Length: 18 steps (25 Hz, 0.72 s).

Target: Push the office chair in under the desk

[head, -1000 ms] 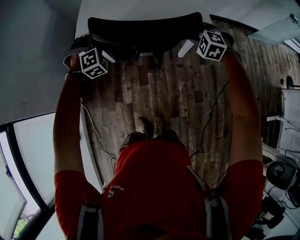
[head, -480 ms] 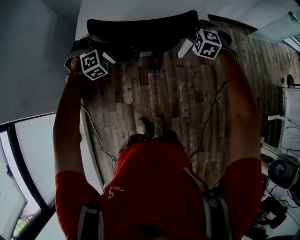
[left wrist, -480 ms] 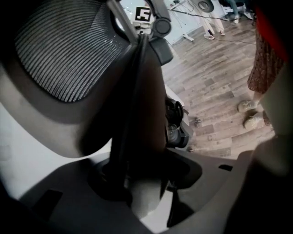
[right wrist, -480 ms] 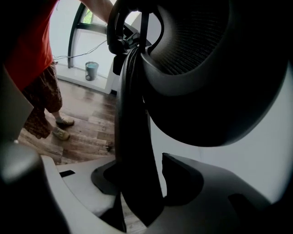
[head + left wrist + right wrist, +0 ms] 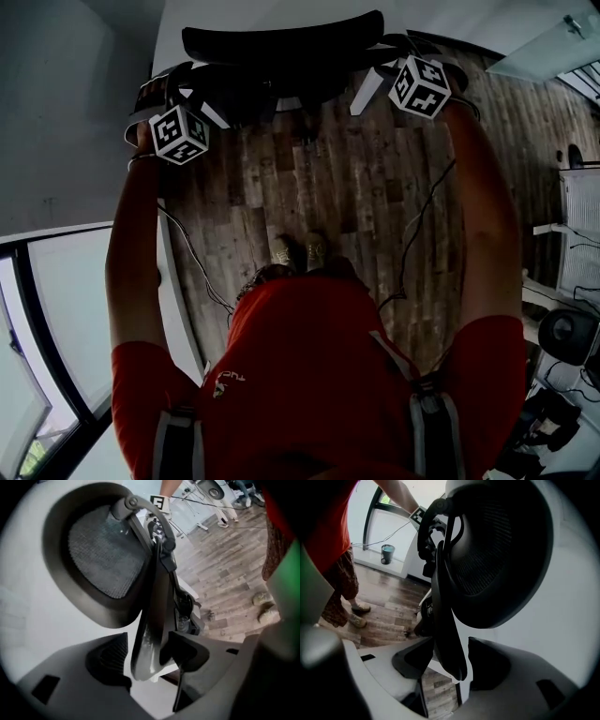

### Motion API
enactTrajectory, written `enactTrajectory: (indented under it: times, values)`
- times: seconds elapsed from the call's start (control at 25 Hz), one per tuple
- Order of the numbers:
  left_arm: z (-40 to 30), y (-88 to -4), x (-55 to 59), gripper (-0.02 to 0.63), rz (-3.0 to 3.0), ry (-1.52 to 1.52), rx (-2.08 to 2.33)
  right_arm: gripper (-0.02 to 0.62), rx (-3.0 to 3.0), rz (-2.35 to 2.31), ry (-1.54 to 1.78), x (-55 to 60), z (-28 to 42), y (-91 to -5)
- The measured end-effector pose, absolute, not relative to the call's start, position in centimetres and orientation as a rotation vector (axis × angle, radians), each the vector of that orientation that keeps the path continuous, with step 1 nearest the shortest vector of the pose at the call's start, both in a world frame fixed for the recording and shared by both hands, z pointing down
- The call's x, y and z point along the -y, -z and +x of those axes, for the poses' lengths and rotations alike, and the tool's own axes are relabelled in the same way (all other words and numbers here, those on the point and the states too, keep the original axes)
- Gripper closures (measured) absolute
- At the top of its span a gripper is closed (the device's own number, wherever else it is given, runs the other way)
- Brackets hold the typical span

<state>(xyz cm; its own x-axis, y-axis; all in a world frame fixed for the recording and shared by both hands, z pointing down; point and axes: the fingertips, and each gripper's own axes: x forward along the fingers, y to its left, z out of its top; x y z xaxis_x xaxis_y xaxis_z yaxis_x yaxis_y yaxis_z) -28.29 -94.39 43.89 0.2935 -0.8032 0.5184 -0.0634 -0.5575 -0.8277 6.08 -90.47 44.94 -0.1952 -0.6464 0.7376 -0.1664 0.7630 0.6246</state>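
the black office chair with a curved mesh backrest point(image 5: 281, 47) stands upright, its backrest right at the near edge of the white flat-topped desk point(image 5: 234, 13).
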Motion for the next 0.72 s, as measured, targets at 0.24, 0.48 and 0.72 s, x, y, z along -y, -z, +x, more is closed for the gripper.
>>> enactTrajectory:
  times: [0.24, 0.48, 0.72]
  values:
    - [-28.0, -39.4, 90.6, 0.344, -1.991, 1.061, -0.978, 0.365, 1.879, 0.841, 0.477, 86.9, 5.0, -41.2]
    - [-24.8, -35.1, 85.5, 0.347, -2.269, 0.672, -1.138, 0.367, 2.177, 1.125, 0.409, 83.1, 1.4, -37.1]
    - [-20.9, -30.9, 79.9, 0.413, -2.569, 0.243, -1.178, 0.406, 2.499, 1.357, 0.365, 78.5, -3.3, -32.3]
